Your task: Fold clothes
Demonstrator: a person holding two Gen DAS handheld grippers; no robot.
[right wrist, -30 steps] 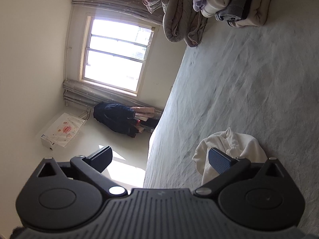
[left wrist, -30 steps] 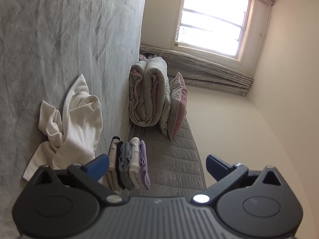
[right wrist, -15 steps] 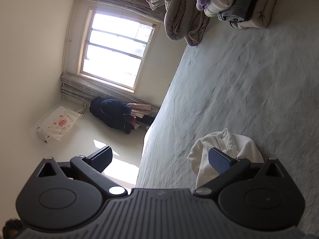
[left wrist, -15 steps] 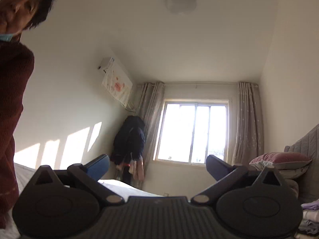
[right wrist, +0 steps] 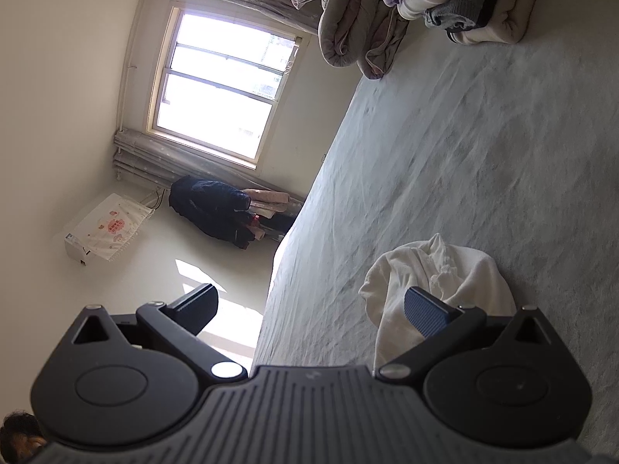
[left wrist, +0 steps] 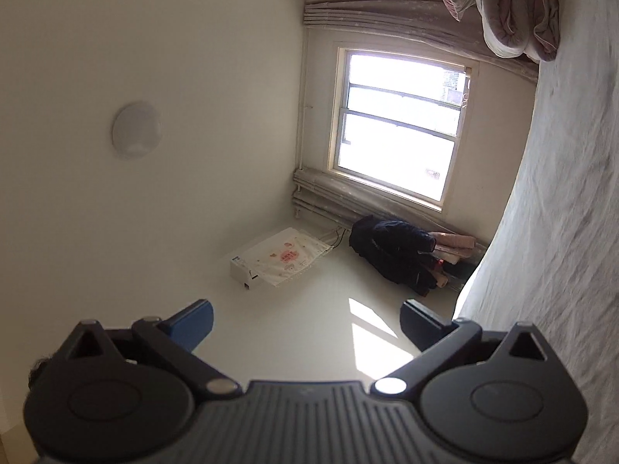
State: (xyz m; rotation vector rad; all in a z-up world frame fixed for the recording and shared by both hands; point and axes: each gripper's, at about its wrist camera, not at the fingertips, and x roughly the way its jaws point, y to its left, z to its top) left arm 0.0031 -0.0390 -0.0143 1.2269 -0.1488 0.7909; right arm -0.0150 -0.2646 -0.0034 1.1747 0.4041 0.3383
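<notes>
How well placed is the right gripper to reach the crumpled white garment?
Probably well: the open right gripper hangs empty beside the white garment, which lies loose on the bed with nothing between.

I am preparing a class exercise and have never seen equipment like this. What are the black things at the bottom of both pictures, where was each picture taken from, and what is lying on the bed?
There is no robot here. A person holds a pair of hand-held tongs in each hand, and a wide-angle camera on each looks forward along its two fingers. The black shapes are those tongs.

The left tongs are open, hold nothing, and point towards the window, with the bed at the right edge.

The right tongs are also open and hold nothing. They point across the grey bed, where a crumpled white garment lies unfolded close by. Further off sit a stack of folded clothes and a rolled quilt.
</notes>
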